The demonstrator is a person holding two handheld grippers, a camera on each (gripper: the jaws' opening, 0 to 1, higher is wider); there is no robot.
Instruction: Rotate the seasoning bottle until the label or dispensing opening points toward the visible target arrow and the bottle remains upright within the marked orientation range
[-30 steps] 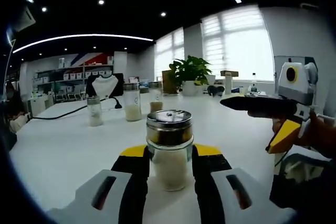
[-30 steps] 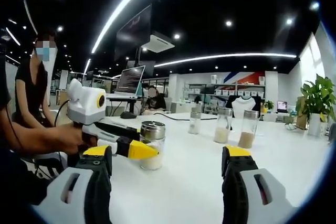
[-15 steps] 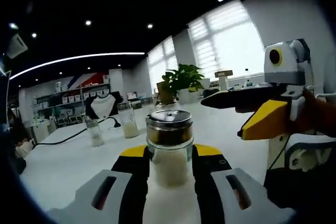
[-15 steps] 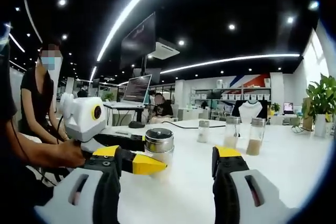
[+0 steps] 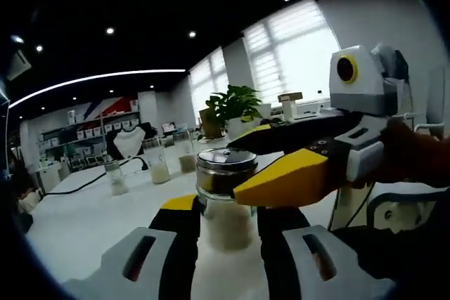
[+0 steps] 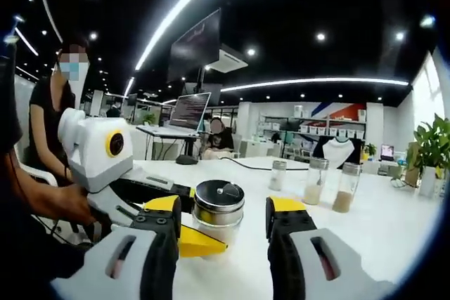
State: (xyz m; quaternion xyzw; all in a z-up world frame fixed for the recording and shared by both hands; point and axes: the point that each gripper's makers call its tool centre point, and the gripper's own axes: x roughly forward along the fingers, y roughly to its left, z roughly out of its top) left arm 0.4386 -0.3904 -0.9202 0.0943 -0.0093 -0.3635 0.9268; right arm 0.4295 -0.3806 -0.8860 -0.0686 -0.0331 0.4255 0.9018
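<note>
The left gripper (image 5: pixel 226 212) pinches the bottle (image 5: pixel 226 198) by its glass body, upright on the table (image 5: pixel 77 209). The right gripper (image 6: pixel 223 226) comes in spread, jaws flanking the metal lid (image 6: pixel 219 201) without clear contact. To turn well, it should probably close squarely on the lid and twist without tipping. Three jars (image 6: pixel 311 181) stand well apart at one o'clock in the right gripper view; a plant (image 5: pixel 235 103) is behind. No arrow is visible.
</note>
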